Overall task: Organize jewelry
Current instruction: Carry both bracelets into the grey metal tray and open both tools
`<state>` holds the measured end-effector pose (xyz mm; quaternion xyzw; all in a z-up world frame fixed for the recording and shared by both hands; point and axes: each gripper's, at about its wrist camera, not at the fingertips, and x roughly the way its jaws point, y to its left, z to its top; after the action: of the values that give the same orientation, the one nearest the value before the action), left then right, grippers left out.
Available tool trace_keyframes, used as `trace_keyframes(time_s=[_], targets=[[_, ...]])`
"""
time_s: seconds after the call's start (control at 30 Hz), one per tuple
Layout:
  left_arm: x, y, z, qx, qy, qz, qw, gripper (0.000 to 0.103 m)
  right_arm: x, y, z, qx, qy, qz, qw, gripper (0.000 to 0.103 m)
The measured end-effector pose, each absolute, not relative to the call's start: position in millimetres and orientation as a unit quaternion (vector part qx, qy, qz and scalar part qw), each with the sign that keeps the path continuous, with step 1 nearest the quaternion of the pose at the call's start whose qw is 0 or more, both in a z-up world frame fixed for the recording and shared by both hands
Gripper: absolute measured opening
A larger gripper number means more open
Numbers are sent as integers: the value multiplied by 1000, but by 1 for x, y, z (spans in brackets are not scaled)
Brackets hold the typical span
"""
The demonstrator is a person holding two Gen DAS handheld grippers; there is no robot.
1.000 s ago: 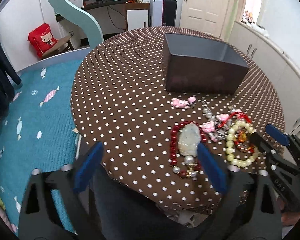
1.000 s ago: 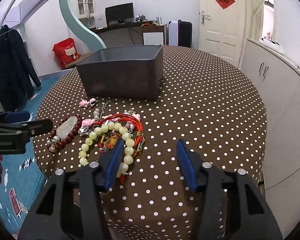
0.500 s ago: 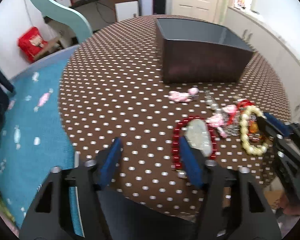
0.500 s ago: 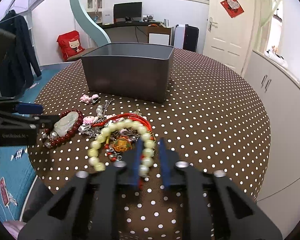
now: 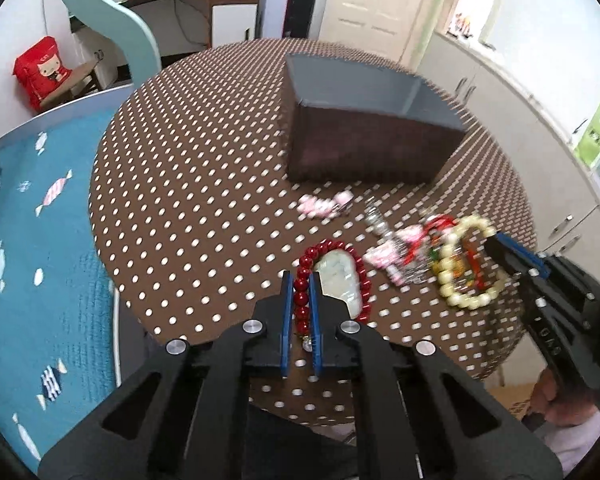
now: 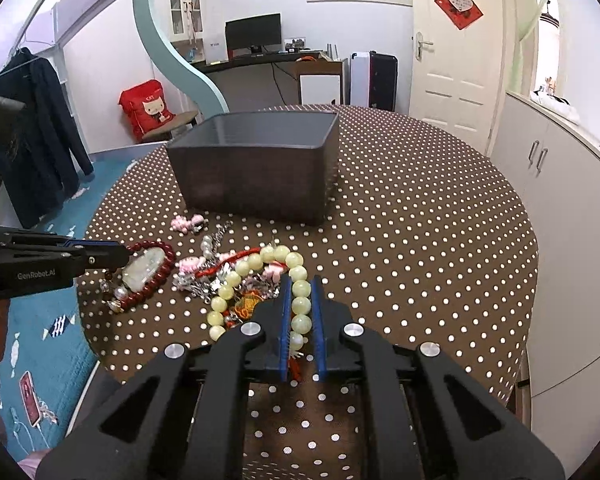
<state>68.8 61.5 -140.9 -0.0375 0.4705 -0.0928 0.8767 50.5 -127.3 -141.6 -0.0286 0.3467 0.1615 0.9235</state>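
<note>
A dark open box (image 5: 364,148) (image 6: 252,176) stands mid-table. In front of it lies a jewelry pile. My left gripper (image 5: 301,280) (image 6: 120,254) has its jaws closing on the left strand of a red bead bracelet (image 5: 356,264) (image 6: 156,276), and the pads press on the beads. Inside that bracelet's loop lies a pale stone pendant (image 5: 336,276). My right gripper (image 6: 301,284) (image 5: 504,248) is shut on the right side of a pale green bead bracelet (image 6: 236,280) (image 5: 460,300). Both bracelets still rest on the cloth.
Between the two bracelets lies a tangle of red cord, silver chain and pink charms (image 6: 220,268). A loose pink charm (image 6: 186,222) (image 5: 324,204) sits nearer the box. The round table wears a brown polka-dot cloth (image 6: 420,240); its near edge drops to a blue rug (image 5: 40,260).
Both grippers went from open to shut. The left one swung over and closed on the red bracelet. The right one closed on the pale bead bracelet.
</note>
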Motion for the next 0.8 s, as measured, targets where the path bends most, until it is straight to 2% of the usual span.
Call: trace_keyframes(time_s=[0.8], targets=[[75,46,-68,-68,389,-138,908,7,68,-124,-82,-27,277,161,947,8]])
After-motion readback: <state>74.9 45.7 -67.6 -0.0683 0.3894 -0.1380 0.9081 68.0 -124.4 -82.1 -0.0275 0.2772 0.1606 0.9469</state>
